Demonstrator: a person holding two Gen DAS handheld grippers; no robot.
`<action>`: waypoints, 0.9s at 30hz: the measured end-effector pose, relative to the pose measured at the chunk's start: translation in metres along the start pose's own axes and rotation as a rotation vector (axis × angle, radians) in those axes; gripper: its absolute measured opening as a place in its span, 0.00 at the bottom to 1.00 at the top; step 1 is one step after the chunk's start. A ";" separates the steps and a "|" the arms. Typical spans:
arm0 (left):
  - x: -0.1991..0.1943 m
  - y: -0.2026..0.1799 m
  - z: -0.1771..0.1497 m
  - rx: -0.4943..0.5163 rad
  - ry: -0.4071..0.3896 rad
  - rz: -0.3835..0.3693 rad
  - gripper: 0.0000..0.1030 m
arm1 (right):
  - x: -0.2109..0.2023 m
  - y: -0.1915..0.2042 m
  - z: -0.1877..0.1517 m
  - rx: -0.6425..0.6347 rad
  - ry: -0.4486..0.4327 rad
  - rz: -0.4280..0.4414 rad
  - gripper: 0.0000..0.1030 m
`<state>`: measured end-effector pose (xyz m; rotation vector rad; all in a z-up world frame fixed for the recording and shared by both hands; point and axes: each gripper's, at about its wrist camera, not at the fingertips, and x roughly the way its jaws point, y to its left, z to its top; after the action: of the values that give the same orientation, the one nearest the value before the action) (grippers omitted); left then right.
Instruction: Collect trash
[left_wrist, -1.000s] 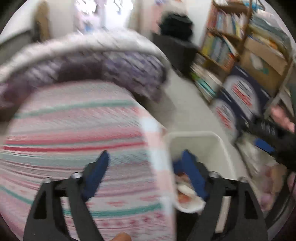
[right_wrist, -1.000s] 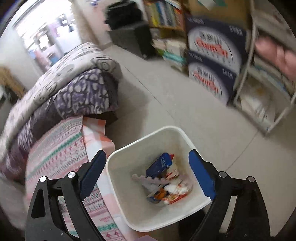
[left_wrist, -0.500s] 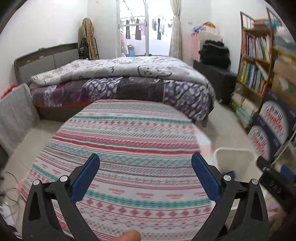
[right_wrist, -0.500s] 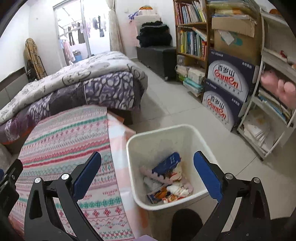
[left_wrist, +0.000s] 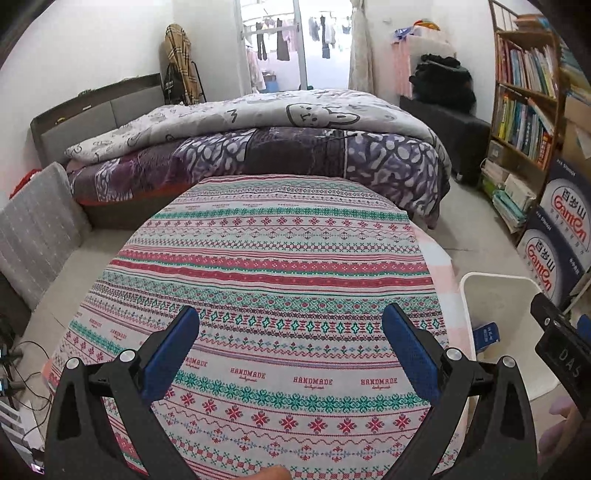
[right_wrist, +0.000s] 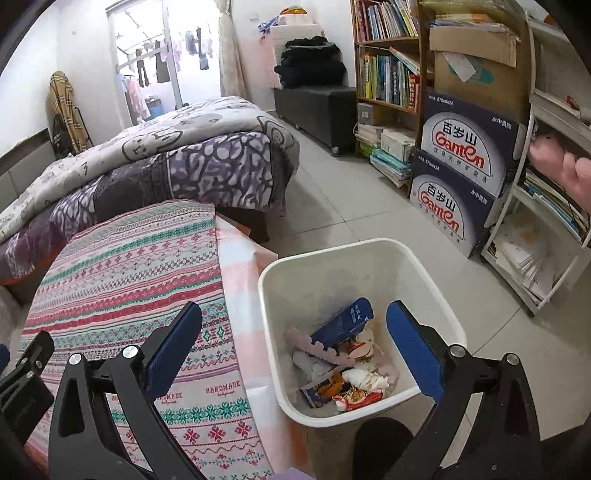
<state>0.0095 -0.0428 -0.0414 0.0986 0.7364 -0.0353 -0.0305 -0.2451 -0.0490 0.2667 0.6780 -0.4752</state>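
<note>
White bin (right_wrist: 424, 266) of wrappers (right_wrist: 354, 391) beside table (right_wrist: 122, 266)

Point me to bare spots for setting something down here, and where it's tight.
Free: the patterned tablecloth from the bed edge to both grippers; floor tiles between bed, water cartons and white bin. Crowded: bin bottom full of wrappers; bookshelf foot stacked with books.

One white bin (right_wrist: 369, 258), two stacked water cartons (right_wrist: 465, 173), one bed (left_wrist: 258, 147).
</note>
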 end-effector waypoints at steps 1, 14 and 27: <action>0.001 -0.001 0.000 0.003 0.004 0.000 0.94 | 0.000 0.000 0.000 -0.001 -0.002 0.000 0.93; 0.003 -0.005 -0.002 0.000 0.017 0.003 0.94 | 0.000 0.004 -0.003 -0.014 0.000 0.009 0.93; 0.007 -0.003 -0.002 -0.021 0.030 -0.008 0.94 | 0.000 0.008 -0.004 -0.030 0.003 0.017 0.93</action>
<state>0.0130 -0.0458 -0.0472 0.0761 0.7674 -0.0334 -0.0290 -0.2370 -0.0514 0.2443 0.6845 -0.4482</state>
